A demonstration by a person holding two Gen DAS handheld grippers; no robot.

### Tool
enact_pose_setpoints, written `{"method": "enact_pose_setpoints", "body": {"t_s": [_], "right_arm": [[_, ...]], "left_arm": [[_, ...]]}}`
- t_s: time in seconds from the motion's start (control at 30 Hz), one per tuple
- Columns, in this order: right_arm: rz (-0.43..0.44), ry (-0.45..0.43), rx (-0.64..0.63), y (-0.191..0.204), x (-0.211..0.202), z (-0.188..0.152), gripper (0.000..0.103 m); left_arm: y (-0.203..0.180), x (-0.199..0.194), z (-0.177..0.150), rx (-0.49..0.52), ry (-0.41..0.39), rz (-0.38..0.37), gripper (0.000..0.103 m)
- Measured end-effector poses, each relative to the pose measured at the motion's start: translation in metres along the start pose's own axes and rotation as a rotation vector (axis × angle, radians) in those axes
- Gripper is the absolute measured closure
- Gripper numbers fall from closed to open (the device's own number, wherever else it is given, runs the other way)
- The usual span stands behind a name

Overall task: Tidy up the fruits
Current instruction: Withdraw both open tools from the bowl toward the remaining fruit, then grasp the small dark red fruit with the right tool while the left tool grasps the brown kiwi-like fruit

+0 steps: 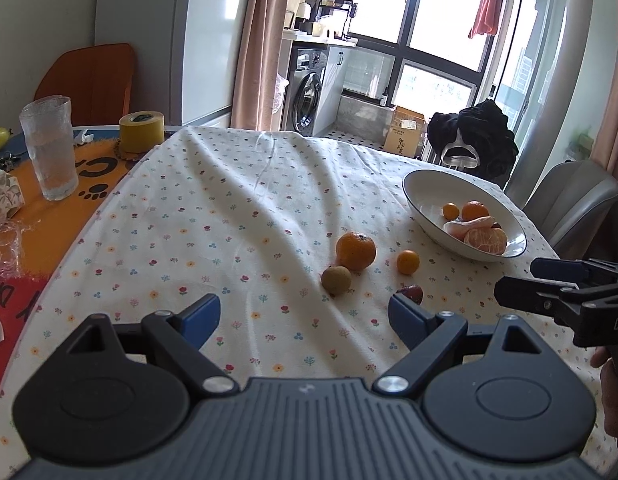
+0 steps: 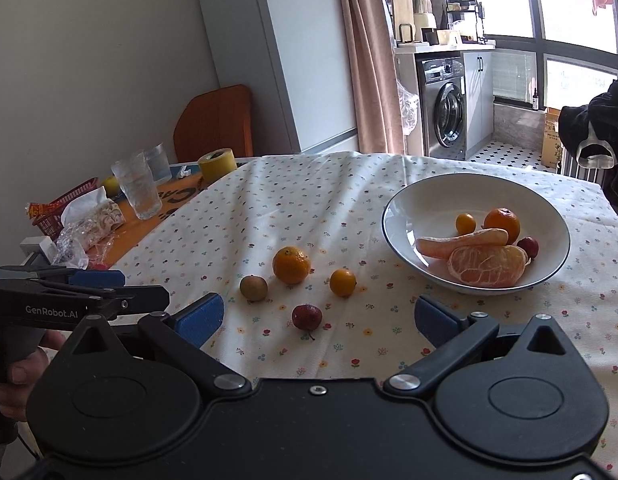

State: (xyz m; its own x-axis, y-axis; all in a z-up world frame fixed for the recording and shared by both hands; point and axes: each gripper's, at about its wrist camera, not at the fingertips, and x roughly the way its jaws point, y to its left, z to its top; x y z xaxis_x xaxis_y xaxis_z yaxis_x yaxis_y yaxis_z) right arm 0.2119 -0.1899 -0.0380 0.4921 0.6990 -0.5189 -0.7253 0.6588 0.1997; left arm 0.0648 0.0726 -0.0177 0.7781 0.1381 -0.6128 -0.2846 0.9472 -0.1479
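Both tongs, left [image 1: 305, 316] and right [image 2: 319, 318], gape empty. Four loose fruits sit mid-tabletop near the bowl [image 2: 397, 204]. The red fruit [image 2: 307, 317], probably soft, wants a gentle grip across its middle.

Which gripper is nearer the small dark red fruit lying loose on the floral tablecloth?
Probably right, though it is close. The dark red fruit lies centred ahead of the open right gripper; in the left wrist view it sits just beyond the open left gripper's right-hand finger.
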Motion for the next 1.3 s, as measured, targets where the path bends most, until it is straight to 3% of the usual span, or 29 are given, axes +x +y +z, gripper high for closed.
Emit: {"method": "enact_pose_setpoints", "body": {"t_s": [0.17, 0.23, 0.67, 0.77, 0.9, 1.3], "right_arm": [[0.017, 0.036, -0.025, 0.005, 0.015, -0.003, 0.004], [0.020, 0.060, -0.029, 0.005, 0.023, -0.003, 0.012], [0.052, 0.156, -0.062, 0.015, 0.066, -0.005, 0.036], [0.053, 0.178, -0.053, 0.013, 0.079, -0.005, 0.045], [0.051, 0.183, -0.021, 0.006, 0.092, -0.004, 0.080], [0.038, 0.163, 0.010, -0.009, 0.084, 0.001, 0.080]], "left_arm": [[0.001, 0.010, 0.000, 0.002, 0.001, -0.024, 0.013], [0.002, 0.015, 0.000, -0.001, 0.006, -0.038, 0.014], [0.010, 0.039, -0.002, -0.024, 0.006, -0.098, 0.023], [0.013, 0.045, -0.001, -0.039, 0.016, -0.117, 0.034], [0.014, 0.052, 0.001, -0.049, 0.021, -0.122, 0.041], [-0.005, 0.074, 0.007, -0.025, 0.031, -0.141, 0.060]]}}
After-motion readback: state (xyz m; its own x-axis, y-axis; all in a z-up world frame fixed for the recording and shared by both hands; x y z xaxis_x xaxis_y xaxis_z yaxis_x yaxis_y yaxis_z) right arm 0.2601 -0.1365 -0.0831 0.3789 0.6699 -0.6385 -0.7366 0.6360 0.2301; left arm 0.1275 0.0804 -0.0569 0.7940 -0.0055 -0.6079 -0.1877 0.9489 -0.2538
